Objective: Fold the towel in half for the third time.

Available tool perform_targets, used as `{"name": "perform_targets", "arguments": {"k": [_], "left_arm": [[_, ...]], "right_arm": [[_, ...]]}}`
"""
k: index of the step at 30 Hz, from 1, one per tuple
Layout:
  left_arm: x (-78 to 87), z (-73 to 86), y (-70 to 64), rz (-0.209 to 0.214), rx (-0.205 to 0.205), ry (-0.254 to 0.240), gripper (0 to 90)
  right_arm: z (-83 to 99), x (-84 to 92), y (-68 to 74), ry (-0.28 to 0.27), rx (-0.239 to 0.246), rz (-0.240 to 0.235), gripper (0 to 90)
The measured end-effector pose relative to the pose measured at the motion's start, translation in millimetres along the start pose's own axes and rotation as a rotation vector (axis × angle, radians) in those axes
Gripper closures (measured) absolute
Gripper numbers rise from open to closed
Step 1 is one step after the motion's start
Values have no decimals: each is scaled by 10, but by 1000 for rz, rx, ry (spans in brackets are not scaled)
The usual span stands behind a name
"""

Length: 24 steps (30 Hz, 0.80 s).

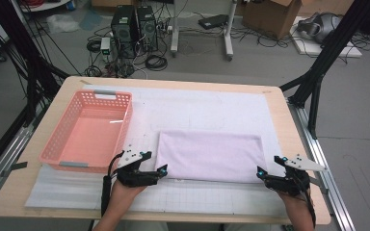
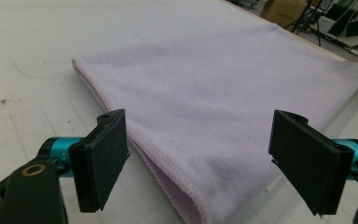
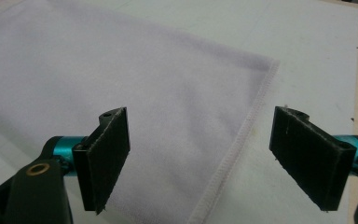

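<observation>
In the high view, a pale lilac rectangular cloth, folded into a flat band (image 1: 208, 155), lies on the white gridded mat (image 1: 212, 108) covering the wooden table (image 1: 296, 144), right of centre and toward the near edge. An empty salmon-pink perforated plastic basket (image 1: 53, 144) sits just left of it, apart from the cloth. The left gripper (image 1: 160, 172) hovers at the cloth's near left corner and the right gripper (image 1: 261, 173) at its near right corner, each held in a hand coming in from the near side.

In the left gripper view, the two black jaws stand spread wide, with nothing between them. The cloth (image 2: 223, 88) lies flat ahead; its near corner reaches down between the jaws, and the doubled, stitched edge shows that at least one fold is already made.

In the right gripper view, the jaws are likewise spread wide and grip nothing. The cloth's (image 3: 121, 79) hemmed side edge runs between them on a slant, with bare mat (image 3: 317, 51) to its right.

Judging by this, the cloth is partly folded and neatly squared, and neither corner is yet grasped. What seems left is to pinch both near corners, carry them over for another fold, and probably place the folded cloth in the basket, which holds nothing so far.
</observation>
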<state>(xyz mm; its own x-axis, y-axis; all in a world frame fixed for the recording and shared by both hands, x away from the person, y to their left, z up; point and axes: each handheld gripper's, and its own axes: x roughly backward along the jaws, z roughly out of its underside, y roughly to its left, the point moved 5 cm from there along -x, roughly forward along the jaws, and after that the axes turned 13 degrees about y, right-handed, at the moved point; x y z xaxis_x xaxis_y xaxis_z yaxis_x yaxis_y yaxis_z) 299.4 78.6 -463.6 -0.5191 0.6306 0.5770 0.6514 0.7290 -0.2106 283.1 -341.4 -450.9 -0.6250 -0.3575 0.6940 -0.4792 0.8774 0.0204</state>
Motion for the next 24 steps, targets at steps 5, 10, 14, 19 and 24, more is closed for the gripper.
{"name": "perform_targets", "arguments": {"k": [5, 10, 14, 19, 24], "left_arm": [[-23, 73, -27, -4, 2, 41, 206], [-34, 104, 3, -12, 45, 91, 310], [-56, 124, 18, 17, 63, 133, 418], [-95, 129, 34, 11, 84, 171, 436], [-127, 133, 10, 4, 60, 203, 462]], "right_arm": [[21, 2, 0, 5, 5, -1, 190], [16, 4, 26, 2, 12, -14, 190], [16, -16, 52, 11, 16, -22, 190], [11, -44, 90, 23, 26, -31, 191], [19, -45, 105, 23, 34, -31, 191]]}}
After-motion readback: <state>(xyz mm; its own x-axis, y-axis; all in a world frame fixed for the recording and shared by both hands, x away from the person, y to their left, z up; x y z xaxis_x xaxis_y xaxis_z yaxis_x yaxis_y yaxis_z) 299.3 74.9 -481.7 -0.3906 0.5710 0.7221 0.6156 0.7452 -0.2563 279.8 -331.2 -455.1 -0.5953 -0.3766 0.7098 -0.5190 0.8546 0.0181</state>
